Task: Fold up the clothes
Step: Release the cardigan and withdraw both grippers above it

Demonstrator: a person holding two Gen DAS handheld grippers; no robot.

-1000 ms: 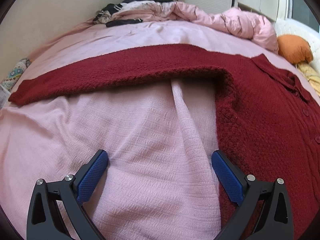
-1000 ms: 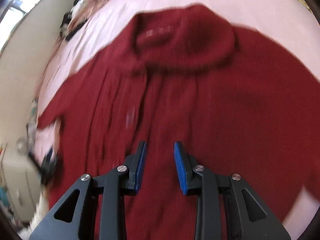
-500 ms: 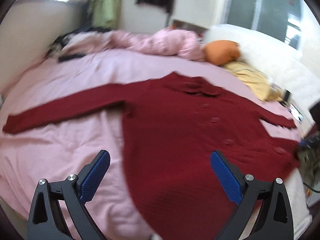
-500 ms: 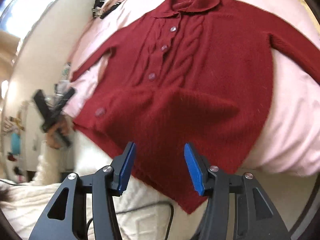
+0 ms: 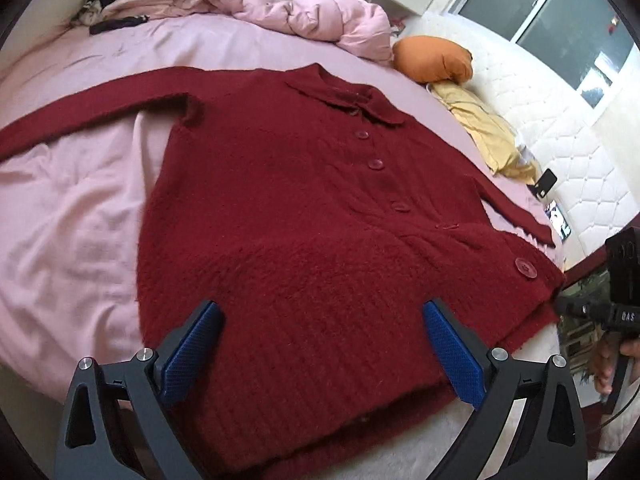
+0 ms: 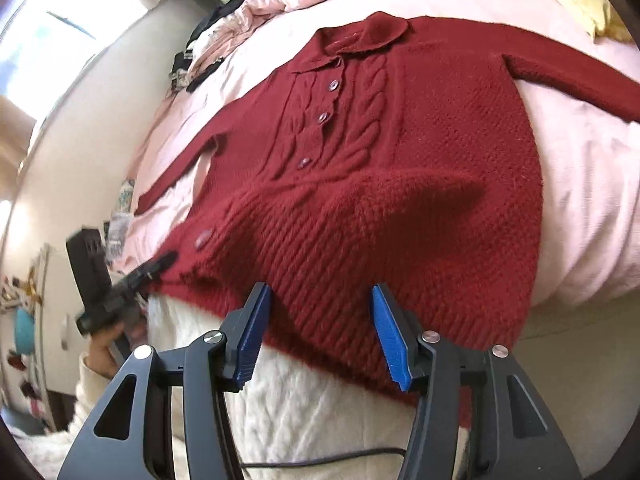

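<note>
A dark red knitted cardigan [image 5: 300, 208] lies face up on the pink bed sheet [image 5: 72, 208], buttoned, collar at the far end, both sleeves spread out sideways. Its ribbed hem hangs over the near edge of the bed. My left gripper [image 5: 320, 312] hovers over the hem, open wide, nothing between its blue pads. In the right wrist view the cardigan [image 6: 400, 168] shows its cable pattern. My right gripper [image 6: 320, 292] hangs just above the hem, its jaws opening and empty. Each gripper also shows in the other's view, hand-held: the right [image 5: 616, 308], the left [image 6: 108, 292].
A crumpled pink duvet [image 5: 320, 16] and dark clothes lie at the far end of the bed. An orange pillow [image 5: 432, 58], a yellow cloth [image 5: 480, 128] and a phone [image 5: 546, 184] sit at the right. A white knit sleeve [image 6: 320, 400] and a black cable [image 6: 340, 456] are below.
Both grippers have drawn back from close over the cardigan to its hem, so the whole garment now shows. The right jaws have spread wider.
</note>
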